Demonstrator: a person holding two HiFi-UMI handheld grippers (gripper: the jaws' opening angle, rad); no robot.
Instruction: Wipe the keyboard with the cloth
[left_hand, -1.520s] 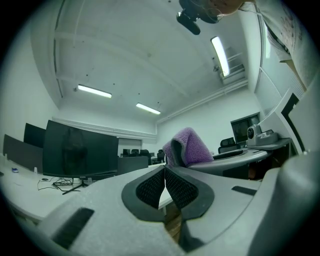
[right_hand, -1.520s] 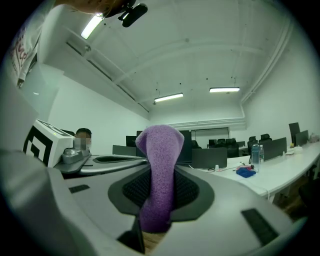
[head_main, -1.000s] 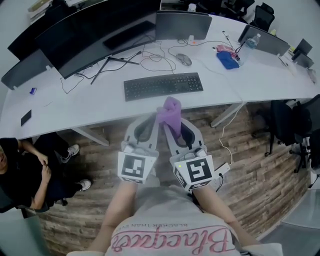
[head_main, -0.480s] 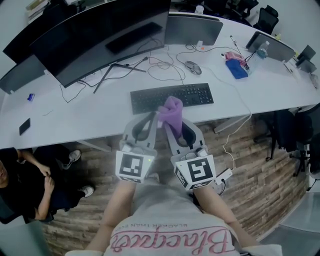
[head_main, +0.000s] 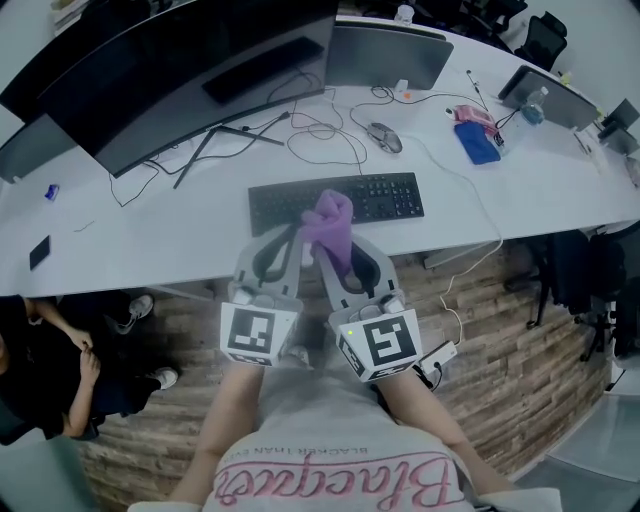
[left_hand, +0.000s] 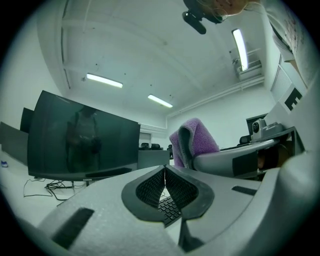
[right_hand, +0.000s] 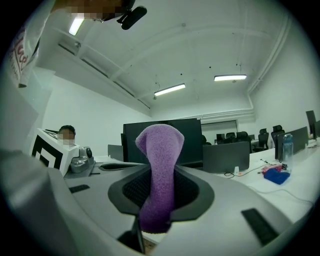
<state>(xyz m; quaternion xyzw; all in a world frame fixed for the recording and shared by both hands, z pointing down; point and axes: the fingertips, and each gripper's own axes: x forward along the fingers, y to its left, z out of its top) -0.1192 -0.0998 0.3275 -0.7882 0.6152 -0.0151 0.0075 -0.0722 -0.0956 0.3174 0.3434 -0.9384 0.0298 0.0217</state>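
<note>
My right tool (right_hand: 159, 197) pinches the purple cloth (head_main: 330, 222), held upright in the air over the near edge of the keyboard (head_main: 390, 196) on the worktop (head_main: 150, 235). My left tool (left_hand: 164, 186) is pressed together, empty. Only a narrow fold is pinched; hard dragging over the keys could tug it free.

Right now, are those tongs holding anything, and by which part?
The right tongs pinch the purple cloth by its lower half, and its folded top stands free above the jaws. The left tongs are shut on nothing.
</note>
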